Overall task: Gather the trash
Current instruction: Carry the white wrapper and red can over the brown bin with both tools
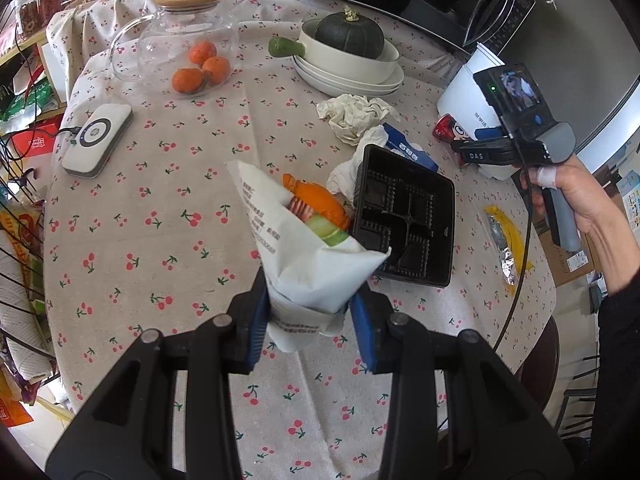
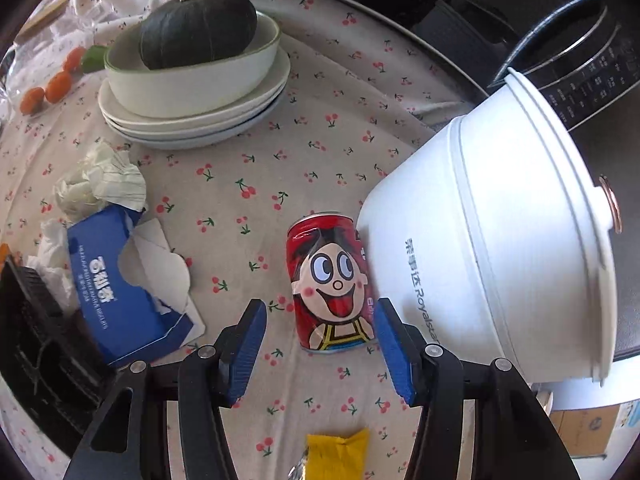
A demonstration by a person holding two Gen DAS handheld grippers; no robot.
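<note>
The left gripper (image 1: 308,316) is clamped on a white paper bag (image 1: 308,256) whose mouth faces up to take waste; orange peel (image 1: 320,202) already shows inside. The right gripper (image 2: 320,344) has its pads apart and empty, aligned with a red cartoon-printed drink can (image 2: 330,284) at 12 o'clock, likely the next pickup. The can stands against a white electric cooker (image 2: 492,240) at 3 o'clock, which restricts clearance.
</note>
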